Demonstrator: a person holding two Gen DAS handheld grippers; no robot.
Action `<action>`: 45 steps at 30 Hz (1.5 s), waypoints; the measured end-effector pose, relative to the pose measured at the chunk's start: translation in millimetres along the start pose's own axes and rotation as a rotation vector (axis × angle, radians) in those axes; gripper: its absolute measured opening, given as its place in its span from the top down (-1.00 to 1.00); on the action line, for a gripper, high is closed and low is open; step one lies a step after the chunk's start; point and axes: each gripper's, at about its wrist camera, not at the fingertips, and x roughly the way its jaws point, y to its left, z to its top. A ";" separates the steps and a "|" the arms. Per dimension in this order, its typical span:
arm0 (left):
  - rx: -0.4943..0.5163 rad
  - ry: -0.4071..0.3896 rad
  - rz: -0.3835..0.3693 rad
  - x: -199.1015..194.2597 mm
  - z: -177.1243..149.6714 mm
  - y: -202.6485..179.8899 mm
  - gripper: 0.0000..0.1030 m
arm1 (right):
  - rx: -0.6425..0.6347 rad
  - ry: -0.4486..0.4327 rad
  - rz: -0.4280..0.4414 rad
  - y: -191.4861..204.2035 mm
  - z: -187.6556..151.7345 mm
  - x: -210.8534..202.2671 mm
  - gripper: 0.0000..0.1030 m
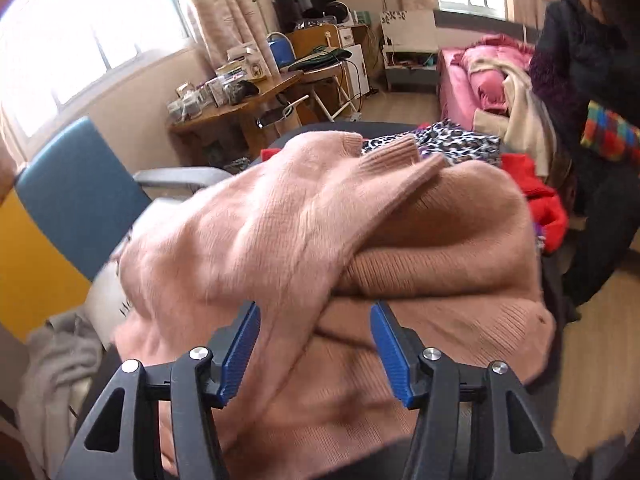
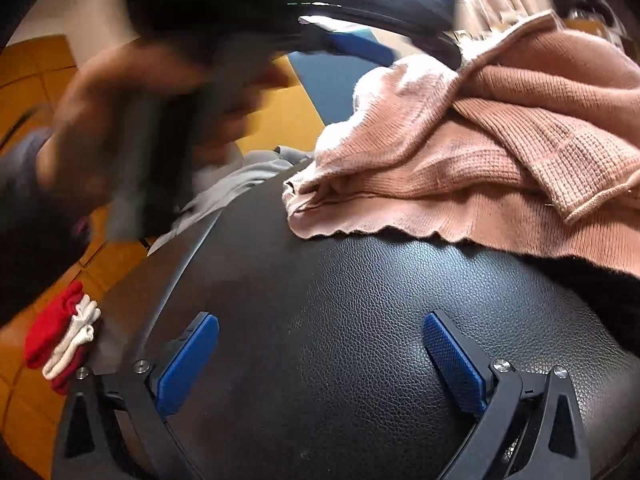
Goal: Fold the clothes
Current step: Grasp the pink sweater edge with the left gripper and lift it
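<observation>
Sweater (image 1: 320,220), pink knit, lies folded on black leather seat (image 2: 340,340); left gripper (image 1: 316,344) jaws spread around a fold, right gripper (image 2: 320,360) jaws wide, empty

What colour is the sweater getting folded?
Dusty pink sweater, clearest in the left wrist view.

My fingers (image 1: 240,356) wear bright blue pads on black frames. The sweater (image 1: 320,232) in front of them is dusty pink, ribbed at the cuffs. Behind it lies a leopard-print cloth (image 1: 452,142) in black, white and grey, then a red garment (image 1: 536,196). The seat (image 2: 340,320) is black pebbled leather. Beyond its left edge sit red and cream socks (image 2: 64,344) on the orange-yellow floor (image 2: 24,412).
</observation>
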 end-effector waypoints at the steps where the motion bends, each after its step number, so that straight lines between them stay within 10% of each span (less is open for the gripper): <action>1: 0.009 0.009 0.009 15.1 6.6 4.9 -0.14 | -0.010 -0.006 0.001 -0.1 -0.7 -0.3 -1.00; 4: -0.005 0.034 0.034 60.9 24.9 18.9 -0.18 | -0.047 -0.018 0.000 0.8 -2.9 -3.7 -1.00; 6: -0.082 0.028 0.010 117.0 58.5 37.4 0.13 | -0.066 -0.025 0.001 -0.8 -4.9 -4.6 -1.00; 7: -0.174 -0.004 -0.056 112.0 63.8 48.2 0.71 | -0.076 -0.027 0.000 -1.6 -5.9 -5.8 -1.00; 11: -0.666 -0.192 -0.278 59.8 29.1 139.8 0.82 | -0.093 -0.035 0.010 -7.4 -11.1 -16.7 -1.00; 16: -0.995 -0.336 -0.341 -27.6 -66.5 200.2 0.84 | -0.117 -0.022 0.008 -4.0 -7.5 -15.2 -1.00; 24: -1.341 -0.325 -0.139 -100.0 -248.5 167.3 0.84 | -0.169 0.031 -0.043 10.6 4.3 9.1 -1.00; 29: -1.429 -0.320 -0.090 -143.0 -320.5 137.1 0.84 | -0.180 0.112 -0.119 24.3 8.9 14.7 -1.00; 35: -1.464 -0.381 -0.071 -209.6 -373.6 110.6 0.84 | -0.022 0.144 0.014 43.5 15.1 -10.3 -1.00; 45: -1.438 -0.454 -0.064 -245.1 -453.6 90.7 0.84 | -0.435 0.153 -0.029 162.9 49.4 -2.3 -1.00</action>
